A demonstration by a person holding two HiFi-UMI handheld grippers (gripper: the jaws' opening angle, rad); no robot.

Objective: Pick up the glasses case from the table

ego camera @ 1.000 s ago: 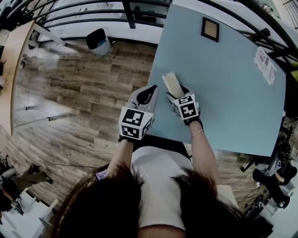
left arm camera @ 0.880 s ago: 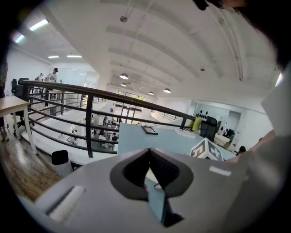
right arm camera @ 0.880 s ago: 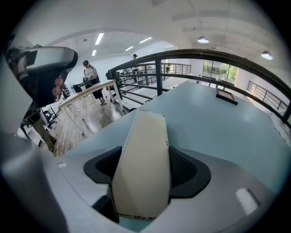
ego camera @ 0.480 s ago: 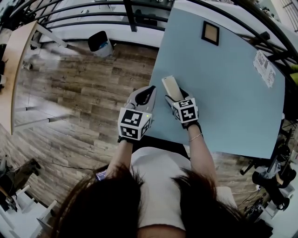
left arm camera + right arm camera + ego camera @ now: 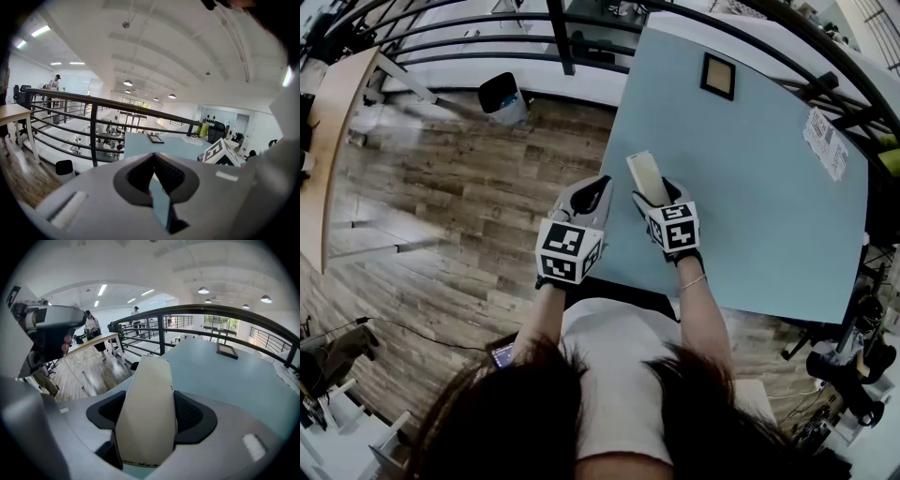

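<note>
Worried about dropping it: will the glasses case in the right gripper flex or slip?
Probably stiff: the glasses case shows straight, flat faces between the right gripper's jaws. Its smooth shell may slip forward, since most of it sticks out beyond them.

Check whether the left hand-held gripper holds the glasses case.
No, the left hand-held gripper has its jaws together, empty; the right hand-held gripper clamps the glasses case.
</note>
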